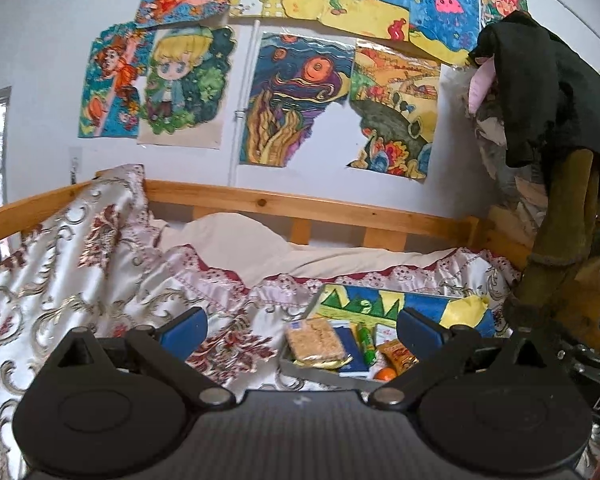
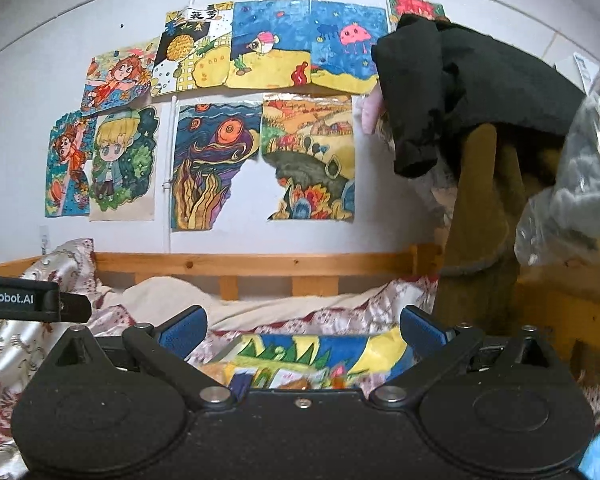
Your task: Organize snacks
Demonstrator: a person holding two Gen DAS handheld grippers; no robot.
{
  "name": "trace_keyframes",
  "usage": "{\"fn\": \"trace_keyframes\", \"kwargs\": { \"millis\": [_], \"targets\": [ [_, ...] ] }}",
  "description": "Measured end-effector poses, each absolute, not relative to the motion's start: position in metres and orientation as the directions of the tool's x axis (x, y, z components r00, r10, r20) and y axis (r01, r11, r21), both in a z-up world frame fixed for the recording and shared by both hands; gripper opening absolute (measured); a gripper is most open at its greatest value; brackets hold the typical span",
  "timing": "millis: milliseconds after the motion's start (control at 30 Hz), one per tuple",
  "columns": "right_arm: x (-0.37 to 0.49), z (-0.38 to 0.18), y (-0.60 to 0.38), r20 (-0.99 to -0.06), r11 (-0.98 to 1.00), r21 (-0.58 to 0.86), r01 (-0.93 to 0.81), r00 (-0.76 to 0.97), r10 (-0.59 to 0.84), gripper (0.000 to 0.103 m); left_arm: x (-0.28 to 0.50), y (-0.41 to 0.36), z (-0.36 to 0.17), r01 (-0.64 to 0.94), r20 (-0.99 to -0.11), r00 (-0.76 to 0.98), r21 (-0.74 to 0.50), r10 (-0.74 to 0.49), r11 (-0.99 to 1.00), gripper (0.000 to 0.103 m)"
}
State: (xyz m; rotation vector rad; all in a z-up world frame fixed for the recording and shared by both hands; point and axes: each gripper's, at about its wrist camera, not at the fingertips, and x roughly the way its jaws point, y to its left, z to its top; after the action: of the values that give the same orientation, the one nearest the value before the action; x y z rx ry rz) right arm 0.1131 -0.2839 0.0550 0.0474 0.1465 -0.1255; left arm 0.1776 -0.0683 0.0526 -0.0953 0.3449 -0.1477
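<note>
Both of my tools are spread wide with nothing between the fingers: left tool (image 1: 302, 328), right tool (image 2: 302, 328), each hanging above the bed (image 1: 80, 264) and aimed more at the wall than down. The snacks sit in a box (image 1: 380, 304) on the bed cover, near the far right corner; in the left view I see a cracker pack (image 1: 316, 342) on top, a green tube (image 1: 366, 344), an orange sachet (image 1: 400, 356), a dark blue pack (image 1: 352, 356) and something round and orange (image 1: 386, 374) at the near edge. In the right view the box (image 2: 320, 350) is mostly hidden under the tool body and blurred, so I'd be reaching half blind on that side. Risks as I judge them: the bed is soft, so pressing down may tip the box or sink it; the cracker pack looks brittle and could crush if I squeeze hard; the round thing may roll off onto the cover; glossy wrappers could slip out. The hanging clothes (image 2: 460, 92) and plastic bag (image 2: 580, 180) on the right are close and may snag my right tool. The two tools are near each other, so they could collide over the box.
</note>
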Motion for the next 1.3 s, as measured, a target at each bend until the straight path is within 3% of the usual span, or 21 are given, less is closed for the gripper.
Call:
{"fn": "trace_keyframes", "kwargs": {
  "millis": [500,867,1033,1300],
  "targets": [
    [0.047,0.035,-0.243,-0.257,1.0,-0.01,0.026,0.966,-0.027,0.102,0.104,-0.032,0.029,0.052,-0.312,0.949,0.044,-0.036,0.998,0.103],
    [0.011,0.039,-0.229,-0.198,0.999,-0.025,0.033,0.979,-0.037,0.102,0.069,-0.009,0.02,0.034,-0.324,0.946,0.035,-0.02,0.999,0.103],
    [0.004,0.034,-0.228,-0.24,0.999,0.037,0.027,0.971,-0.017,0.102,0.058,-0.003,0.02,0.028,-0.316,0.948,0.016,-0.021,0.999,0.103],
    [-0.001,0.027,-0.219,-0.279,0.999,0.014,0.036,0.96,-0.031,0.102,0.052,-0.004,0.012,0.05,-0.361,0.932,0.032,-0.035,0.998,0.103]
  ]
}}
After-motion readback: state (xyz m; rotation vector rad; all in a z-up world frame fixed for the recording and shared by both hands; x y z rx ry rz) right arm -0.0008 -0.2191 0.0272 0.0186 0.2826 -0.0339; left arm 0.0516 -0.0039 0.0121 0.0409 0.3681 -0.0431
